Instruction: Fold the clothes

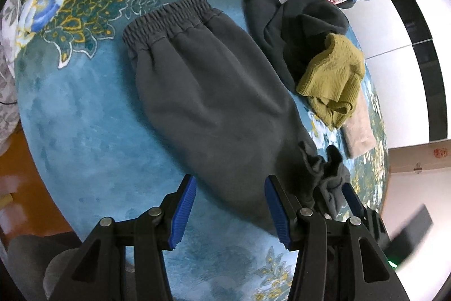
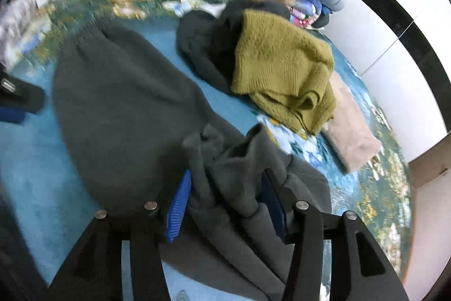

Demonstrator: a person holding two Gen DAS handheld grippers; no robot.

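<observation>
Grey sweatpants (image 1: 203,92), one pair, lying flat, waistband at eleven o'clock. Left gripper (image 1: 229,212) half-open, empty; right gripper (image 2: 225,208) half-open around bunched cuffs.

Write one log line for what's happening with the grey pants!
grey pants flat on blanket | left hand-held gripper open, empty | right hand-held gripper open around cuff

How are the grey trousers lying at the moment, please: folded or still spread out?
Partly folded: the grey trousers lie flat on the blanket, waistband away, while their leg ends sit bunched between the right gripper pads.
</observation>
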